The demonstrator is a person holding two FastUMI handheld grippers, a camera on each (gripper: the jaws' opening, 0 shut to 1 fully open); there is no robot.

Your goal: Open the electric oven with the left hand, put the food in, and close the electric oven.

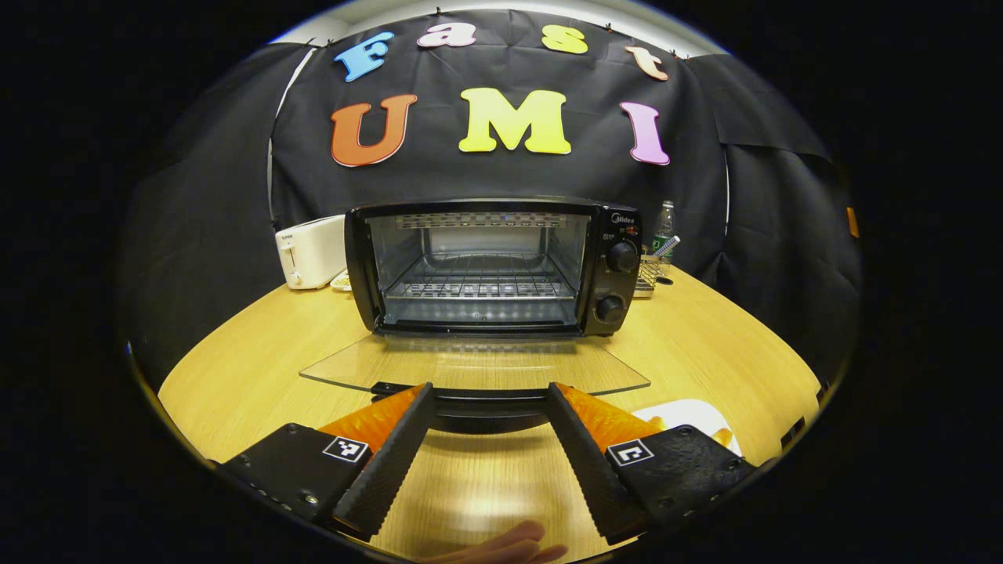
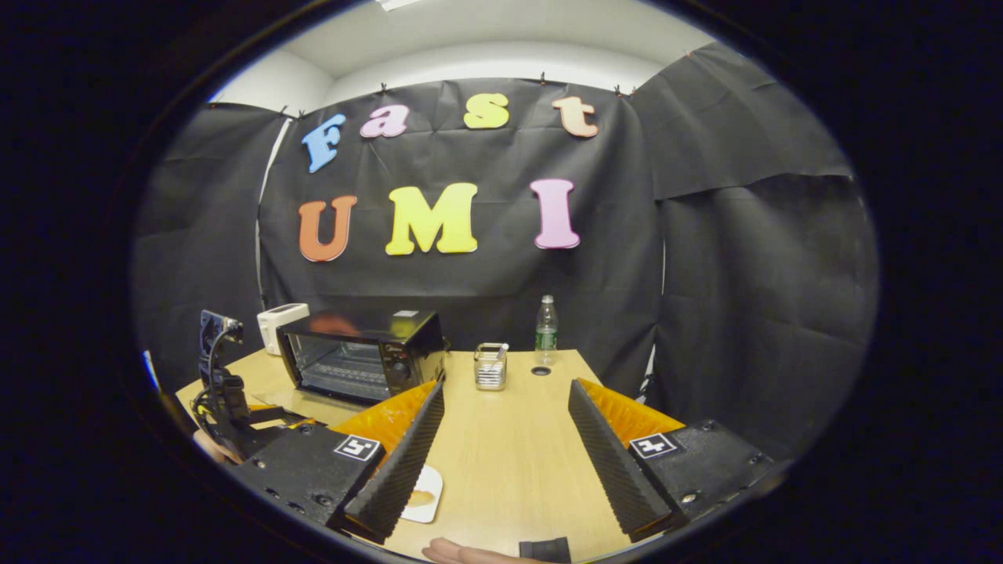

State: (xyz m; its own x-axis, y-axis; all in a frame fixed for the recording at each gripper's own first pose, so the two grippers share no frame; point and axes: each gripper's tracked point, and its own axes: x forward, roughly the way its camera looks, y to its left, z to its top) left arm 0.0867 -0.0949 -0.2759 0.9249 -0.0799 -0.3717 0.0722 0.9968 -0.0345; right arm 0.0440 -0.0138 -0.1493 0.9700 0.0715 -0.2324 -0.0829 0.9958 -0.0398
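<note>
Oven (image 1: 494, 266) black, at the far middle of the table (image 1: 258, 337); glass door (image 1: 474, 368) dropped flat toward the near side, wire rack (image 1: 479, 286) bare inside, two knobs on its right panel. Door handle (image 1: 486, 403) lies between the left gripper (image 1: 490, 403) fingers, jaws spread, not pressing it. Right gripper (image 2: 505, 399) is released too, well right of the oven. Food (image 2: 421, 497) on a white plate (image 2: 427, 486) sits near, beside its left finger.
</note>
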